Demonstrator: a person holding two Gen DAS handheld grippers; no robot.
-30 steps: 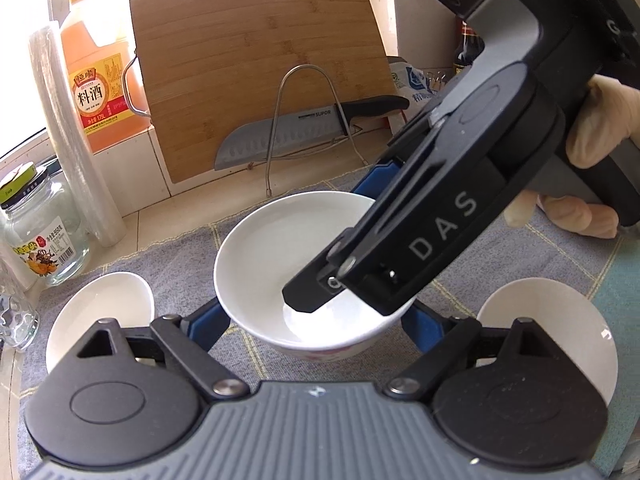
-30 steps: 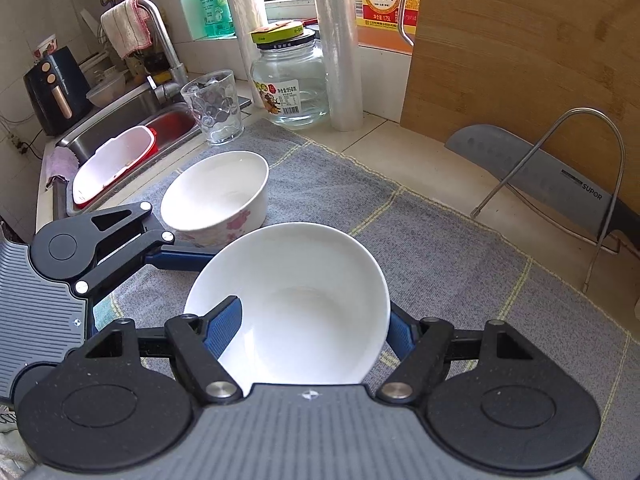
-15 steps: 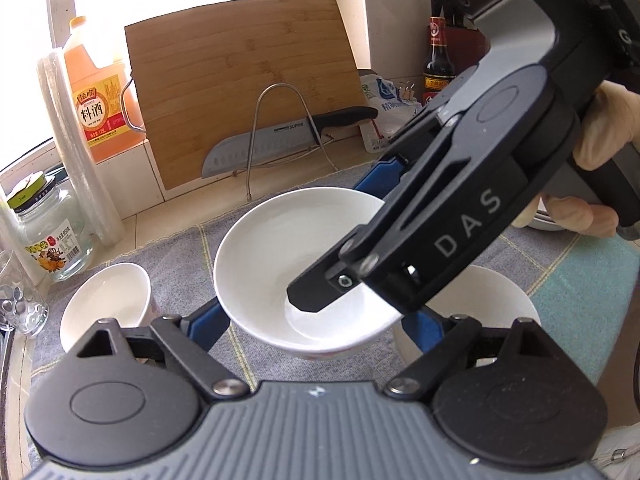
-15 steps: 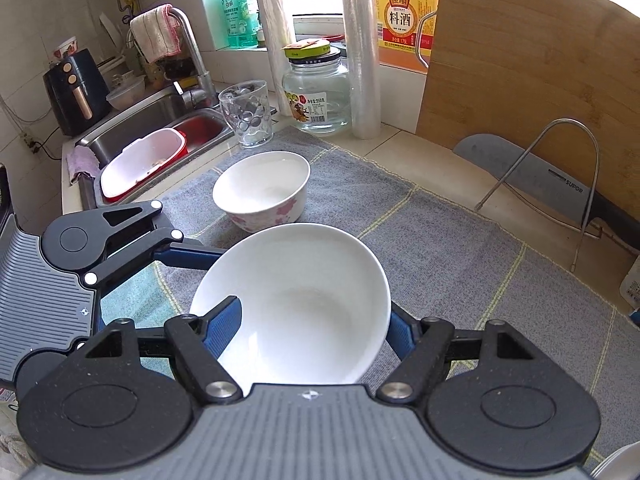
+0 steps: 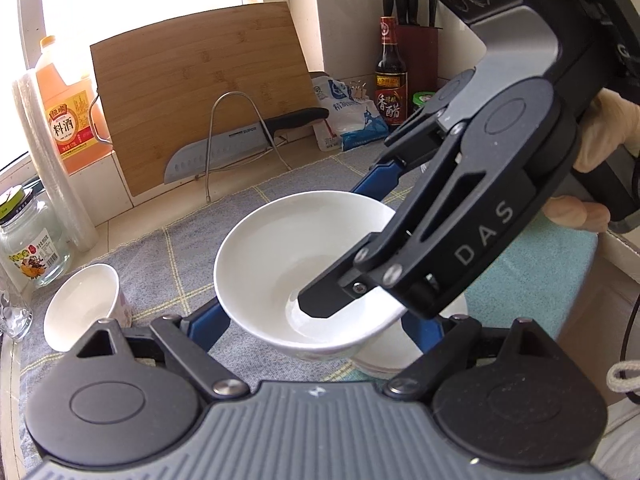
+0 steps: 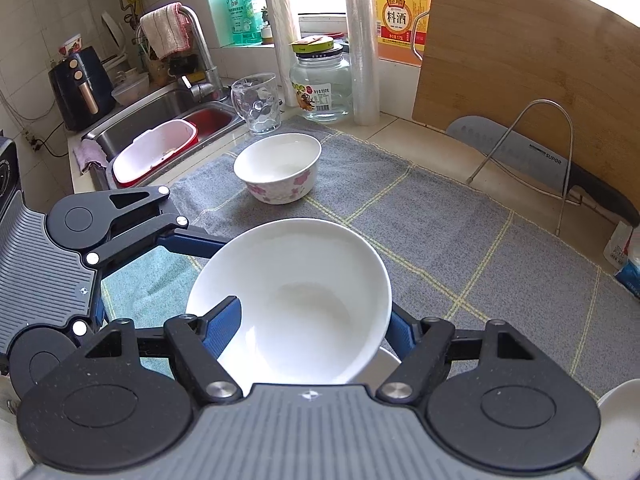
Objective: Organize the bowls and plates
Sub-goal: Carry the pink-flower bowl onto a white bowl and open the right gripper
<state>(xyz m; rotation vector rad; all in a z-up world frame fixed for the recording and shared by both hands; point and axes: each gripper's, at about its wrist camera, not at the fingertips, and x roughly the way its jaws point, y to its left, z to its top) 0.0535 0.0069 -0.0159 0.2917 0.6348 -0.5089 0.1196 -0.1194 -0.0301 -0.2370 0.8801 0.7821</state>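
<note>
A white bowl (image 5: 280,256) is held in the air above the grey mat (image 5: 180,264). My left gripper (image 5: 316,320) is shut on it, its blue fingers (image 5: 204,326) pressing both sides. My right gripper (image 6: 316,320) is shut on the same bowl (image 6: 304,300), one finger inside the rim and one outside. Just beneath it sits another white bowl (image 5: 384,354). A floral white bowl (image 6: 278,168) stands on the mat towards the sink; it also shows in the left wrist view (image 5: 80,306).
A bamboo cutting board (image 5: 200,92), a knife (image 5: 240,140) on a wire rack, a glass jar (image 6: 316,84), a cup (image 6: 256,104) and bottles line the back. The sink (image 6: 160,120) with a red-rimmed basin lies left. A white dish (image 6: 620,412) edge shows at right.
Both grippers have carried the bowl up and to the right, away from the floral bowl. It now hangs over the other white bowl on the mat.
</note>
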